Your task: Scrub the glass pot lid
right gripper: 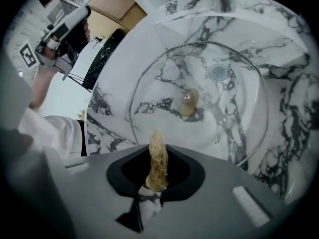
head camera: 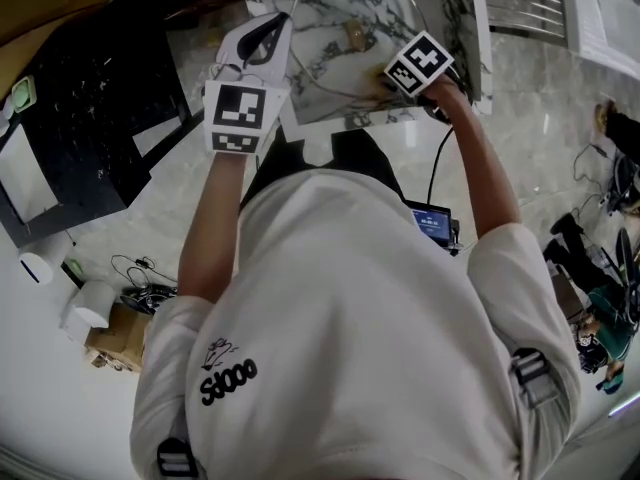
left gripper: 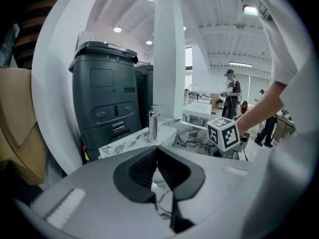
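The right claw (right gripper: 157,171) grips a tan fibrous scrubber (right gripper: 158,151) near the glass pot lid (right gripper: 219,78), which sits in the marble sink (right gripper: 291,98) (tan knob (right gripper: 188,102) at its centre), while the left claw (left gripper: 157,153) is closed on nothing.

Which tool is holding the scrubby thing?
The right tool, above the glass lid: a tan fibrous scrubber is pinched in its jaws. The left tool has shut, empty jaws.

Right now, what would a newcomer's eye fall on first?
The glass lid lying in the marble sink, with a tan knob at its middle. Near its rim, the right gripper pinches a tan fibrous scrubber. The left gripper hangs shut by the sink's left edge.
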{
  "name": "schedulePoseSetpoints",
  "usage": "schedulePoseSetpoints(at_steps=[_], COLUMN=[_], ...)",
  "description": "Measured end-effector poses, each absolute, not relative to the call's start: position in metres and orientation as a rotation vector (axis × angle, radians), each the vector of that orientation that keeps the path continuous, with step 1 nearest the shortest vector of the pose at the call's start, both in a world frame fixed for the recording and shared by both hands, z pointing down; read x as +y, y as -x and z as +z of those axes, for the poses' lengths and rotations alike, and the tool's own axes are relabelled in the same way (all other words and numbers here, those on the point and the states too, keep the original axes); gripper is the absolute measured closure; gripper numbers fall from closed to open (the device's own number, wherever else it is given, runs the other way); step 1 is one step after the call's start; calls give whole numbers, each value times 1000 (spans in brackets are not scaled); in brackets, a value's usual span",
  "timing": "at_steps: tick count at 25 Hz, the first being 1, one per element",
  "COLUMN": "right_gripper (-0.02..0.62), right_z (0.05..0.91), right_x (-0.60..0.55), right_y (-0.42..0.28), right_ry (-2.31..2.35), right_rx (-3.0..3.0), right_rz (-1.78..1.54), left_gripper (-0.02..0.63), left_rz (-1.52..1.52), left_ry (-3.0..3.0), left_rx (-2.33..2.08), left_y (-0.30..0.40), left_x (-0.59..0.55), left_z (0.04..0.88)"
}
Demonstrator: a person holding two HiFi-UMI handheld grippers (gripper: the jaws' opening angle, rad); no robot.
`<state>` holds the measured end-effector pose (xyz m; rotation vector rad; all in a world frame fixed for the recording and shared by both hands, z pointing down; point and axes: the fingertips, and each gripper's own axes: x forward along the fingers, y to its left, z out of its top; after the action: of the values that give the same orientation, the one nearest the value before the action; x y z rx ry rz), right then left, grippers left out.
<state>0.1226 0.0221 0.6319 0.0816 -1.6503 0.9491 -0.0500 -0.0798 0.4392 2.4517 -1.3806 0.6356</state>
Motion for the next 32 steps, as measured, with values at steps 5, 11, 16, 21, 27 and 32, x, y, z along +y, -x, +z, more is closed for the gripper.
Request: schedulePoseSetpoints(at_steps=[5, 11, 16, 21, 27, 32], right_gripper=[546, 546, 545, 545, 545, 546], right_z=[633, 632, 632, 628, 625, 628], right_x=[1, -24, -50, -88, -131, -147], right_y=[-150, -174, -195, -200, -173, -136], right_ry=[-173, -258, -336, -437, -577, -657], right_rx=[-1635, -1626, -1616, -1635, -1693, -1757], right_rz=[949, 926, 900, 807, 602, 553], left_gripper=[595, 595, 596, 595, 595, 595], left_rz=[640, 648, 659, 664, 672, 679], left_ry=[-2459, -2460, -2462, -2458, -2449, -2432], left_rx=[-1365, -1358, -1356, -1355, -1366, -1386], left_y=[45, 41, 40, 40, 42, 50], left_x=[-78, -78, -79, -79, -79, -78], left_z=[441, 442, 443, 444, 444, 445])
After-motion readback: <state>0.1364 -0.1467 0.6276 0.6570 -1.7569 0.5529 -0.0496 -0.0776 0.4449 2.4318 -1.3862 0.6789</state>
